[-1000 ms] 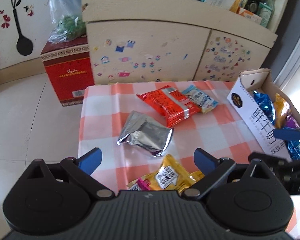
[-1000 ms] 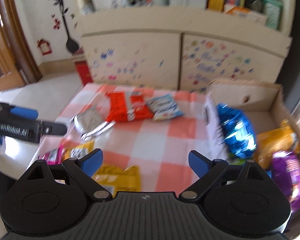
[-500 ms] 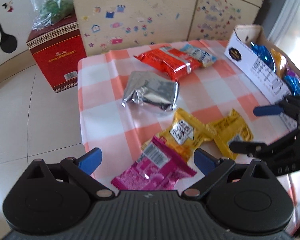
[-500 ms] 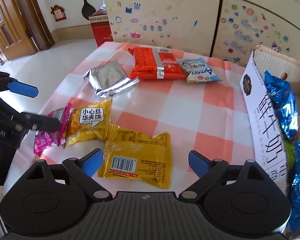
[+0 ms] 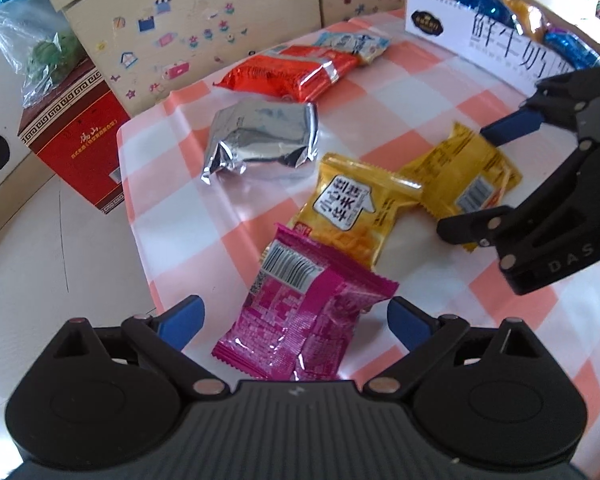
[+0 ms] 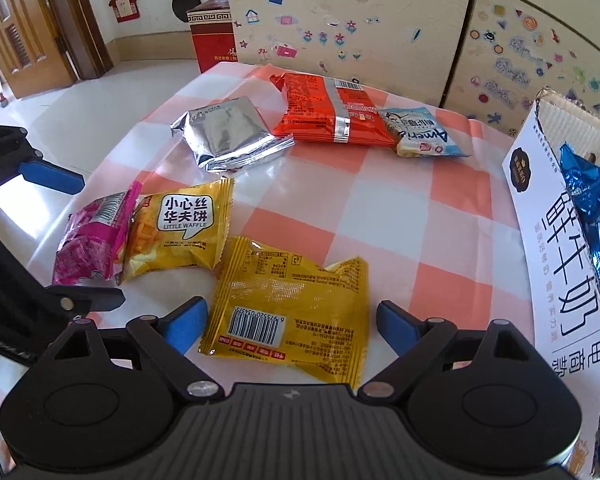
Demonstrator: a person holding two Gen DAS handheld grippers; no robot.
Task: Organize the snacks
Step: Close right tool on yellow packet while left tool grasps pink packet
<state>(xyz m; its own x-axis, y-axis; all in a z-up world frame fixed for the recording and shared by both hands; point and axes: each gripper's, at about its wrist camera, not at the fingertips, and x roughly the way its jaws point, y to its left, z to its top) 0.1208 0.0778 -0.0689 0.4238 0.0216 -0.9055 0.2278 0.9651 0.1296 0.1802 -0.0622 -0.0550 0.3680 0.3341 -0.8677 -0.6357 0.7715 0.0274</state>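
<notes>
Several snack packets lie on a checked tablecloth (image 6: 452,216). My left gripper (image 5: 296,320) is open, its fingers on either side of a pink packet (image 5: 300,316). My right gripper (image 6: 290,324) is open around a yellow packet with a barcode (image 6: 292,308). Another yellow waffle packet (image 6: 180,228) lies between them, partly under the pink packet (image 6: 96,236). A silver packet (image 6: 228,136), an orange-red packet (image 6: 332,112) and a pale blue packet (image 6: 420,136) lie farther back. The right gripper also shows in the left wrist view (image 5: 488,180).
A white cardboard box (image 6: 560,264) at the table's right holds blue, orange and purple packets. A stickered cabinet (image 6: 360,28) stands behind the table. A red carton (image 5: 76,136) sits on the floor to the left. The table's left edge drops to tiled floor.
Both grippers have come down and forward toward the table. The pink packet now lies between my left fingers and the barcode packet between my right fingers. The packets have not moved.
</notes>
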